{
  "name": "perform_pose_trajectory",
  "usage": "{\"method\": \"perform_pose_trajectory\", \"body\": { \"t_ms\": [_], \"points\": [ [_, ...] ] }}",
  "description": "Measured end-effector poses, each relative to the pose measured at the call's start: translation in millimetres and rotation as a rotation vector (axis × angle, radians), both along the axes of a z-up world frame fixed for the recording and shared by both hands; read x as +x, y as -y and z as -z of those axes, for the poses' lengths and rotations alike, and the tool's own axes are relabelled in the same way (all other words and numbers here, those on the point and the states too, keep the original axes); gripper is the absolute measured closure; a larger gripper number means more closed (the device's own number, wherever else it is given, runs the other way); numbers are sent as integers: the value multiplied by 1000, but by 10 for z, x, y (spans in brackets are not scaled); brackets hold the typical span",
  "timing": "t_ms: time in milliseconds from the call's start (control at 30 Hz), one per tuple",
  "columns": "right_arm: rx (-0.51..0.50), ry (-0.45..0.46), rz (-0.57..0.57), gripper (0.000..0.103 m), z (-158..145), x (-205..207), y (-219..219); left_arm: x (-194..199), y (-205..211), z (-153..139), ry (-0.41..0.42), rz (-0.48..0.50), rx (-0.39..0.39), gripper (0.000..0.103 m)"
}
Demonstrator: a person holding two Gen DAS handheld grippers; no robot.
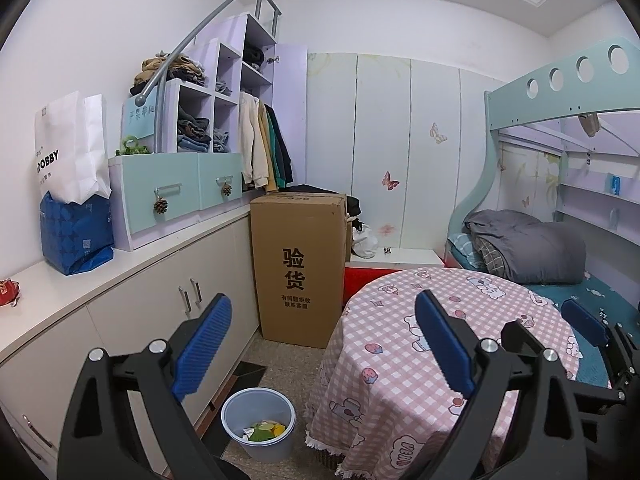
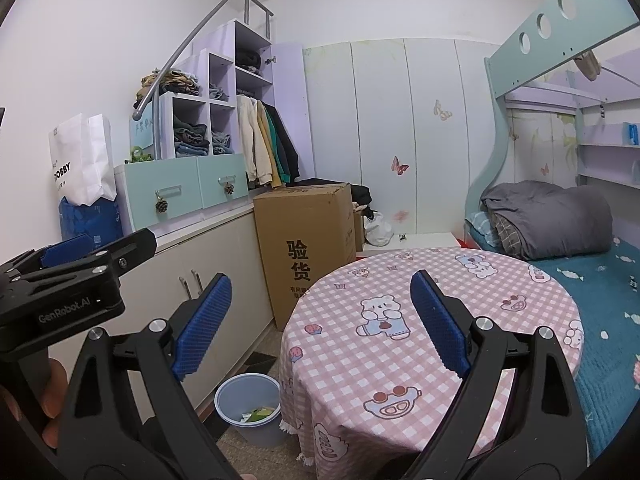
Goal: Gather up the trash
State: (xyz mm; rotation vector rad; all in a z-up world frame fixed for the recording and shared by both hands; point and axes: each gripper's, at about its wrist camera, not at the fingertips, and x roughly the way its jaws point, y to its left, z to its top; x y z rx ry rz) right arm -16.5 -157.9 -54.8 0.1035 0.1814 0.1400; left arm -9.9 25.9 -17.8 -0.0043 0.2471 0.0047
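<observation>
A pale blue trash bin (image 1: 258,424) stands on the floor left of the round table; it holds green, yellow and white scraps (image 1: 265,430). It also shows in the right wrist view (image 2: 249,408). My left gripper (image 1: 320,346) is open and empty, held above the bin and the table's left edge. My right gripper (image 2: 320,322) is open and empty above the table with the pink checked cloth (image 2: 432,312). The left gripper shows at the left in the right wrist view (image 2: 76,256); the right gripper shows at the right in the left wrist view (image 1: 588,320).
A tall cardboard box (image 1: 298,264) stands behind the bin. A low cabinet (image 1: 132,300) runs along the left wall, with a blue bag (image 1: 76,236), a white paper bag (image 1: 70,144) and a red wrapper (image 1: 8,292) on top. A bunk bed (image 1: 560,248) is at the right.
</observation>
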Motion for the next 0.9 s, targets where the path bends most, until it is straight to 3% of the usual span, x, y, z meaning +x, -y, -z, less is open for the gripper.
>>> {"method": "perform_pose_trajectory", "body": {
  "t_ms": [900],
  "points": [
    [16, -21, -6, 13, 81, 26, 6, 32, 20, 35, -3, 3, 15, 12]
  ]
}}
